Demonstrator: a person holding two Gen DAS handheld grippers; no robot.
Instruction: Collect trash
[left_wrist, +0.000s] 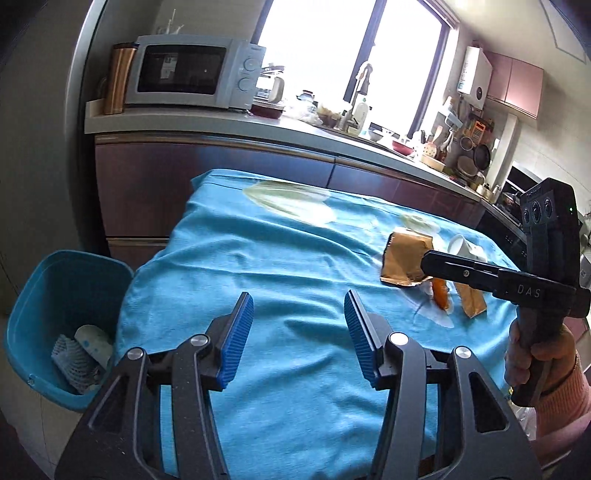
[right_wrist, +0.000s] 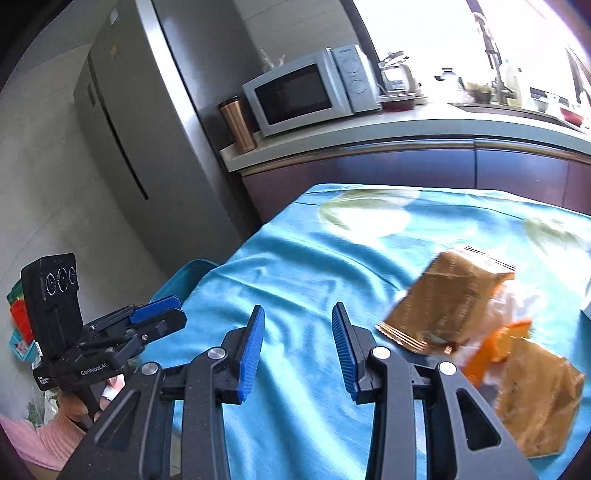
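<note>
Toward the right of the left wrist view, a small heap of trash is seen on the blue cloth that covers the counter: a large brown wrapper, an orange wrapper, a smaller brown wrapper and a white paper cup lying on its side just behind them. At the lower left of that view a blue bin is seen beside the counter, and some pale crumpled items are already held in it, so part of the collecting is judged to be done. Four pieces at least are left on the cloth.

The left tool is held released over bare cloth in the lower middle of its frame, with nothing between its blue pads. The right tool is likewise spread wide and empty; in its own view the wrappers are found at the right of the frame, near its right finger but not between the fingers. No contact with any wrapper can be confirmed, and the large wrapper is blurred there.

The next pick is judged to be not yet begun; a wrapper has to be gripped and carried across the counter to the bin at the far left.
</note>
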